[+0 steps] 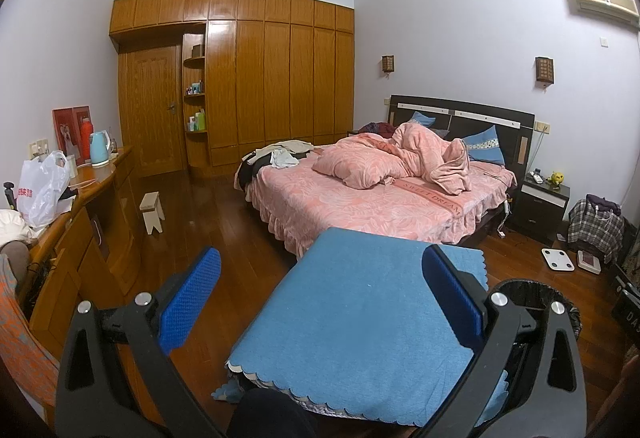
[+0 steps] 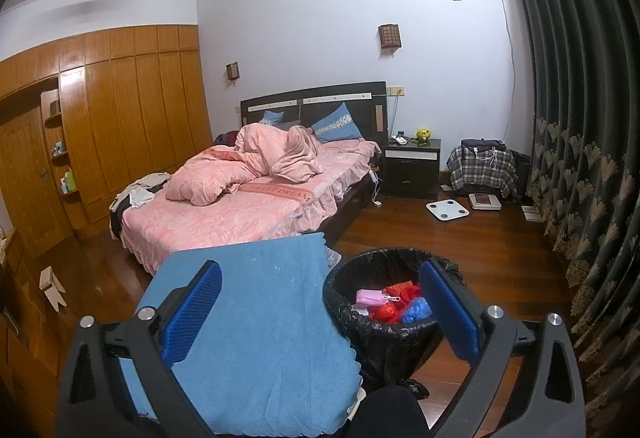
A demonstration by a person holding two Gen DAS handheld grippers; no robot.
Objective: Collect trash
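A round bin lined with a black bag [image 2: 362, 322] stands on the wood floor right of a table covered by a blue cloth [image 2: 264, 310]. Inside the bin lie a pink wrapper [image 2: 370, 297], red net pieces [image 2: 386, 312] and a blue crumpled piece [image 2: 416, 310]. My right gripper [image 2: 320, 312] is open and empty, held above the table edge and the bin. My left gripper [image 1: 320, 302] is open and empty above the blue cloth [image 1: 352, 326]; the bin's rim [image 1: 532, 286] shows behind its right finger.
A bed with pink bedding [image 1: 360, 194] lies ahead. A wooden dresser [image 1: 96, 222] with a white plastic bag [image 1: 42, 188] runs along the left. A small stool [image 1: 152, 212], a nightstand [image 2: 412, 168], floor scales [image 2: 447, 210] and dark curtains [image 2: 580, 118] stand around.
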